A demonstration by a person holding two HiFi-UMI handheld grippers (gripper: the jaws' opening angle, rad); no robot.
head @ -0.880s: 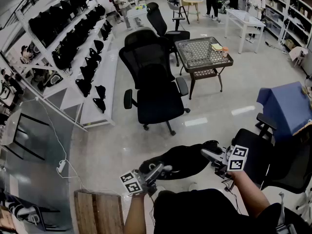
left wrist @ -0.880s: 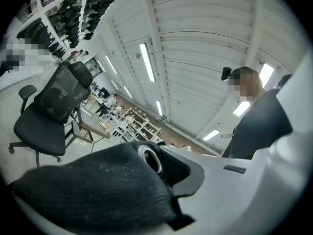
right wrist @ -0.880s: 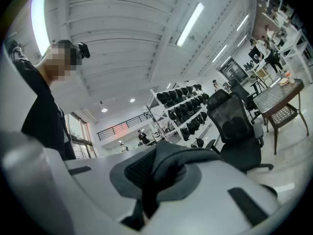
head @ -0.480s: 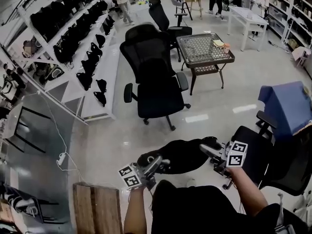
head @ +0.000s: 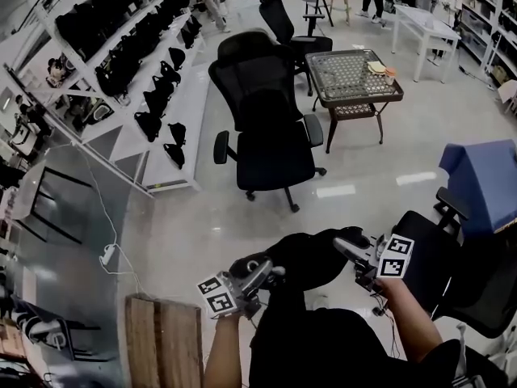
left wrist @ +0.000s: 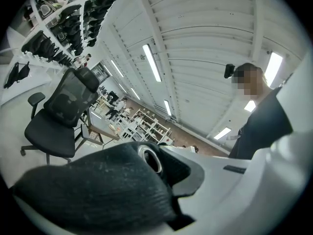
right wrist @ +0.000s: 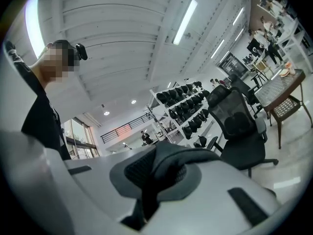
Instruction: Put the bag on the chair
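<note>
Bag (head: 311, 257): black, soft, hangs in the air low in the head view, stretched between the two grippers, close in front of the person's torso. Can't tell what is inside it, and no opening shows.

Left gripper (head: 257, 280): jaws clenched on the bag's left end. In the left gripper view, thick black fabric fills the gap between the jaws, with a metal eyelet (left wrist: 150, 158) right at the pinch.

Right gripper (head: 349, 251): jaws clamped on the bag's right end. The right gripper view shows a fold of black fabric squeezed between the grey pads, with the jaws almost together.

Both grippers point level.

Black office chair (head: 273, 148) stands on the floor beyond the bag, well apart from it. A second black chair (head: 432, 257) is just beside the right gripper. Can't tell if the bag touches it.

Dark mesh-top table (head: 355, 95) stands right of the office chair, with small items (head: 378, 67) at its far right corner.

White shelving (head: 190, 95) along the left holds rows of black bags (head: 153, 124).
</note>
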